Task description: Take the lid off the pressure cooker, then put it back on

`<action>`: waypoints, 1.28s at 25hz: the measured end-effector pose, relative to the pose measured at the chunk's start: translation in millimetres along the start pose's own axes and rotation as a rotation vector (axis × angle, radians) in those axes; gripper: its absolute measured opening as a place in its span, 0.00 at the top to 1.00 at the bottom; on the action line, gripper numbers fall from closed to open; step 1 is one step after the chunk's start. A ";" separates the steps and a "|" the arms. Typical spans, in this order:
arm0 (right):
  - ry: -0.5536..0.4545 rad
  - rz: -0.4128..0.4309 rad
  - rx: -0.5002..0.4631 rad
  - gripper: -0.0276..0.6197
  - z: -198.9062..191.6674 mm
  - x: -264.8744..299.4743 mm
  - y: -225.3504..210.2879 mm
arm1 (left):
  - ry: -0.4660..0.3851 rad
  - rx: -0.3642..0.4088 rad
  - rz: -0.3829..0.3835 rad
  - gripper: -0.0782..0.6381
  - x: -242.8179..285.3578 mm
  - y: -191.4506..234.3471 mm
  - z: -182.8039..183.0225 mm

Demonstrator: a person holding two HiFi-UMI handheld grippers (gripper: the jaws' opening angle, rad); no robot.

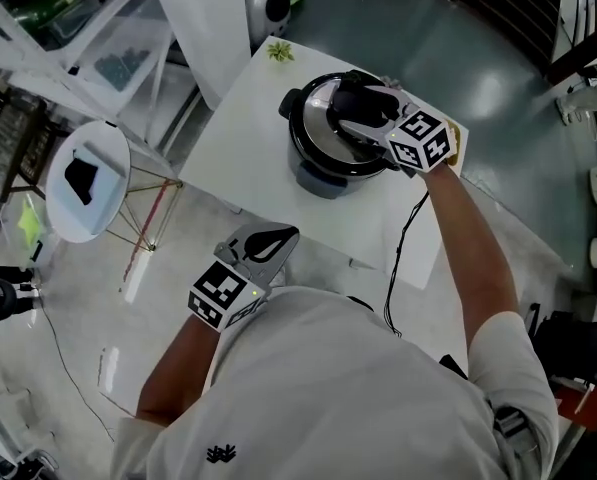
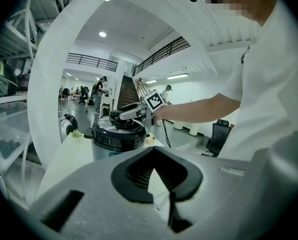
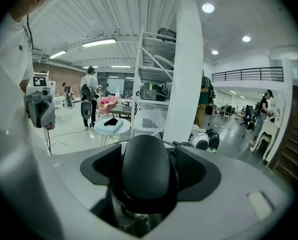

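There is one white table (image 1: 248, 138). One pressure cooker (image 1: 313, 168) sits on it, close to the far right corner. The cooker is black and silver. Its one lid (image 1: 318, 118) is on top of the pot.

Off to the left of the table stands one small round table (image 1: 103, 143), well apart from it.

There are two grippers, one in each of the person's hands. The right gripper (image 1: 356, 110) is over the lid. Its jaws are wide apart, one on each side of the lid's black handle (image 3: 146, 171). The handle is between them, but the jaws are not squeezing it. The left gripper (image 1: 273, 240) is low by the person's body, just off the near edge of the table. Its jaw tips are together and it holds nothing.

One tiny green plant (image 1: 280, 51) sits on the far corner of the table.
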State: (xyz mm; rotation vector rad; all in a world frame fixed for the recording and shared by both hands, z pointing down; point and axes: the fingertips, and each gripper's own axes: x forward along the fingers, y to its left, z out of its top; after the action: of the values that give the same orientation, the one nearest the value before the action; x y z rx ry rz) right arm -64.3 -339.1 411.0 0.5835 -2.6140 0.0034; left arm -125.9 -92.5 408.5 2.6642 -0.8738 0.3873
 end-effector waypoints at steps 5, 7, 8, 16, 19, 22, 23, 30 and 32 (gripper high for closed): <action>0.053 0.012 -0.018 0.44 -4.3 14.5 1.3 | 0.015 0.007 -0.044 0.88 -6.8 24.3 -3.1; 0.070 0.004 -0.036 0.47 -5.9 15.8 0.8 | 0.015 0.009 -0.060 0.88 -6.8 31.9 -2.8; 0.074 0.006 -0.041 0.48 -6.4 15.8 1.4 | 0.016 0.010 -0.069 0.88 -6.7 34.8 -2.9; 0.083 0.016 -0.046 0.49 -6.9 17.0 1.5 | 0.033 0.014 -0.133 0.88 -4.7 52.1 -10.0; 0.085 0.017 -0.044 0.49 -6.5 16.7 0.9 | 0.035 0.018 -0.152 0.88 -2.9 55.8 -10.6; 0.084 0.018 -0.045 0.49 -6.4 16.7 1.0 | 0.033 0.018 -0.162 0.88 -1.1 60.0 -10.9; 0.083 0.018 -0.045 0.49 -6.7 16.8 1.4 | 0.032 0.018 -0.164 0.88 -0.7 61.3 -11.1; 0.082 0.013 -0.044 0.50 -7.4 16.8 2.4 | 0.030 0.014 -0.177 0.88 3.3 70.4 -10.2; 0.081 0.013 -0.046 0.49 -6.6 16.9 1.8 | 0.039 0.016 -0.189 0.88 5.0 68.9 -11.0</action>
State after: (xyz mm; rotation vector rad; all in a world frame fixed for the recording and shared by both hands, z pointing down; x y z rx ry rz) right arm -75.8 -343.6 424.5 0.5394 -2.5320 -0.0278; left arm -165.7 -143.8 434.4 2.7147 -0.6028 0.3997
